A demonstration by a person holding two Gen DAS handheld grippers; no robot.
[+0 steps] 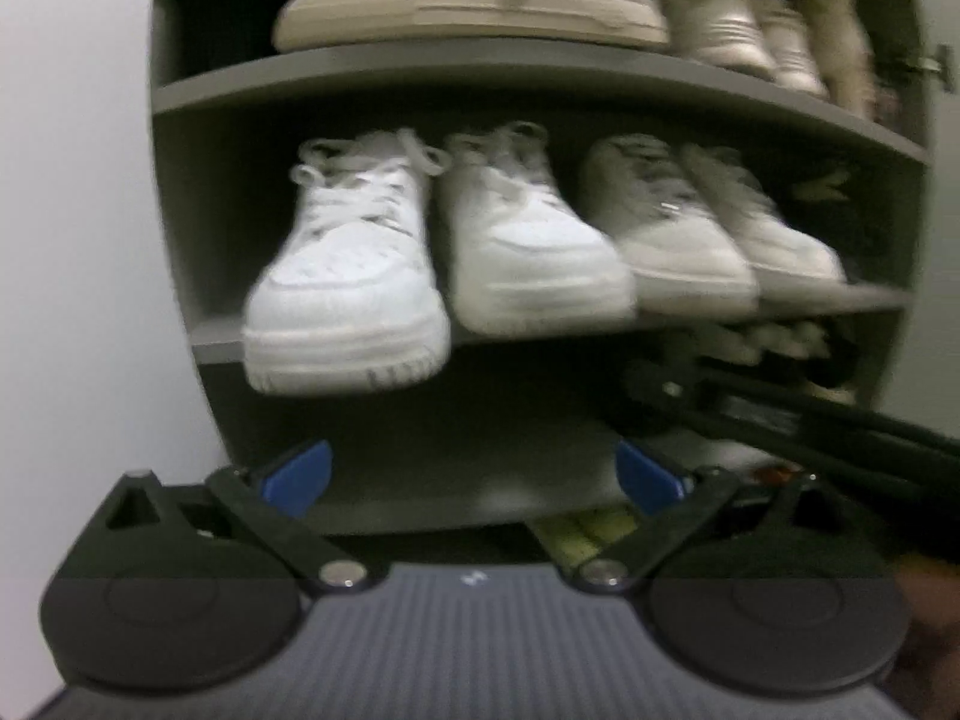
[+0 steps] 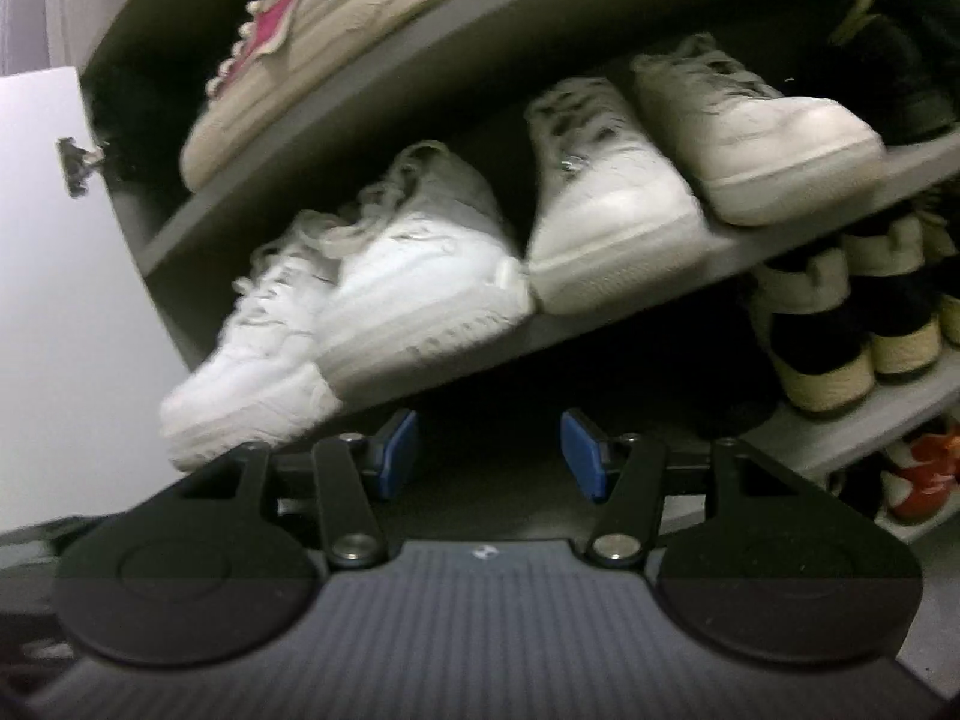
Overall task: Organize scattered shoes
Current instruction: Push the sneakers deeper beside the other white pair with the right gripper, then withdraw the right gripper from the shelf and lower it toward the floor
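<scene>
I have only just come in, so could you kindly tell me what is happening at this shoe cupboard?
A person holds two grippers in front of a grey shoe cupboard. Both the left gripper and the right gripper are open and hold nothing. On the middle shelf stand four white lace-up sneakers; the leftmost chunky white sneaker juts out over the shelf edge. A beige sneaker with a pink stripe lies sideways on the shelf above.

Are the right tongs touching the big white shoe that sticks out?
Apart. The right wrist view shows the right tongs open and empty, below the white shoe.
</scene>
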